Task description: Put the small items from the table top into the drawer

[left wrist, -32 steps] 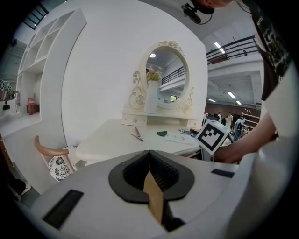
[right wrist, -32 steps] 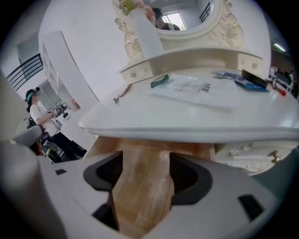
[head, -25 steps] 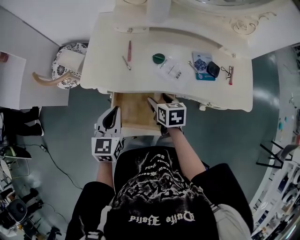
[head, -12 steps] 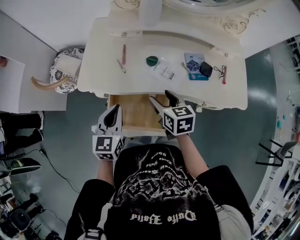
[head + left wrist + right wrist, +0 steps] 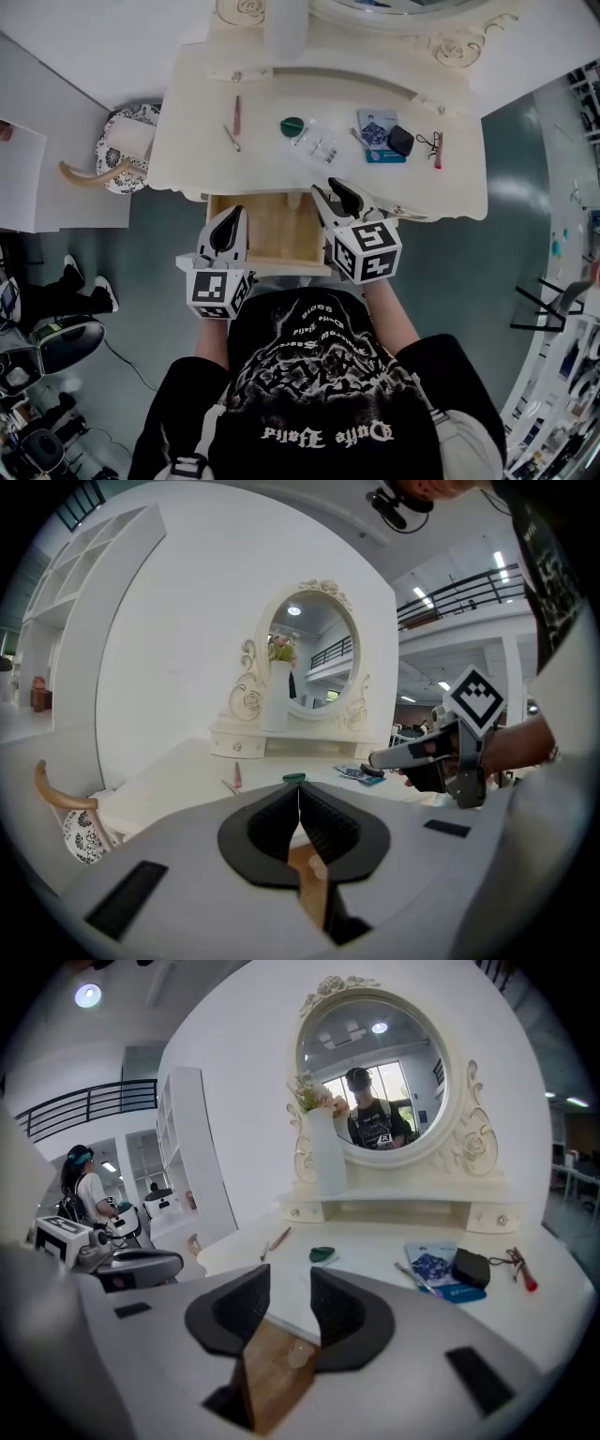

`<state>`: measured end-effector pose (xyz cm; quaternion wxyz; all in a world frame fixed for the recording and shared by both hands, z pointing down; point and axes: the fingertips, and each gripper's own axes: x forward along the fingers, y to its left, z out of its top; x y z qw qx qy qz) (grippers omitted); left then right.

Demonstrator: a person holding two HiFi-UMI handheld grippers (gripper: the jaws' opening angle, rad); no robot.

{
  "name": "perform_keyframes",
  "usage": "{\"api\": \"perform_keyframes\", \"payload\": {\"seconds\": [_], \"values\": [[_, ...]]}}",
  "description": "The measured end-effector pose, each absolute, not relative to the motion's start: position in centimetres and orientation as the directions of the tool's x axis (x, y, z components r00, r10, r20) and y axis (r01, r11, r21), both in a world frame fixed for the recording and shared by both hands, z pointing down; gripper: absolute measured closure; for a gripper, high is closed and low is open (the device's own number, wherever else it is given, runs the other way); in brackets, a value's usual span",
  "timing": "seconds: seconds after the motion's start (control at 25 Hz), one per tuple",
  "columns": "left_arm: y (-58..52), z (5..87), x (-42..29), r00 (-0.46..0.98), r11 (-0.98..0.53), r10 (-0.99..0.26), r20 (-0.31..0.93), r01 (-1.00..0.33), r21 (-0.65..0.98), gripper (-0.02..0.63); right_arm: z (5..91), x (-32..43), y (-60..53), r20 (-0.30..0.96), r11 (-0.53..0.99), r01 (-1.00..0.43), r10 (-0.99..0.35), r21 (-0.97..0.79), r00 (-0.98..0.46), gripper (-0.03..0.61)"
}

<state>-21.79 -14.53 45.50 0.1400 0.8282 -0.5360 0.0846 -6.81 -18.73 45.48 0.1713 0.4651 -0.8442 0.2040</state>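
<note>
An open wooden drawer (image 5: 262, 230) sticks out from under the cream table top (image 5: 187, 150). On the top lie a pink stick (image 5: 236, 112), a green round item (image 5: 292, 125), clear packets (image 5: 321, 146), a blue card (image 5: 377, 128), a black case (image 5: 401, 140) and red-tipped glasses (image 5: 433, 145). My right gripper (image 5: 335, 192) hangs above the drawer's right side; its jaws have just been closing and stand apart with nothing between them (image 5: 289, 1274). My left gripper (image 5: 229, 217) is shut and empty over the drawer's left edge (image 5: 299, 789). A small pale thing (image 5: 295, 1354) lies in the drawer.
An oval mirror (image 5: 375, 1082) and a white vase (image 5: 328, 1162) stand at the back of the table. A patterned stool (image 5: 122, 145) with a curved wooden back sits left of the table. Grey floor surrounds it, with shelves and clutter at the far right.
My right gripper has risen out of the drawer and its jaws have narrowed. My left gripper has moved a little up and forward beside the drawer.
</note>
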Motion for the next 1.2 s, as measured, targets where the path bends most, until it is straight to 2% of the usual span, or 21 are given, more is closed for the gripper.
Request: {"api": "perform_keyframes", "payload": {"seconds": [0.2, 0.56, 1.2], "values": [[-14.7, 45.2, -20.7, 0.417, -0.391, -0.864, 0.280, -0.909, 0.147, 0.598, 44.4, -5.9, -18.7, 0.445, 0.491, -0.856, -0.738, -0.160, -0.507, 0.512], [-14.8, 44.8, -18.0, 0.429, -0.404, -0.859, 0.281, -0.903, 0.144, 0.598, 43.5, -3.3, -18.3, 0.409, 0.483, -0.862, -0.764, -0.150, -0.499, 0.565], [-15.1, 44.5, -16.3, 0.409, -0.386, -0.868, 0.282, -0.913, 0.135, 0.598, 42.5, -1.3, -18.0, 0.345, 0.524, -0.847, -0.782, -0.084, -0.518, 0.569]]}}
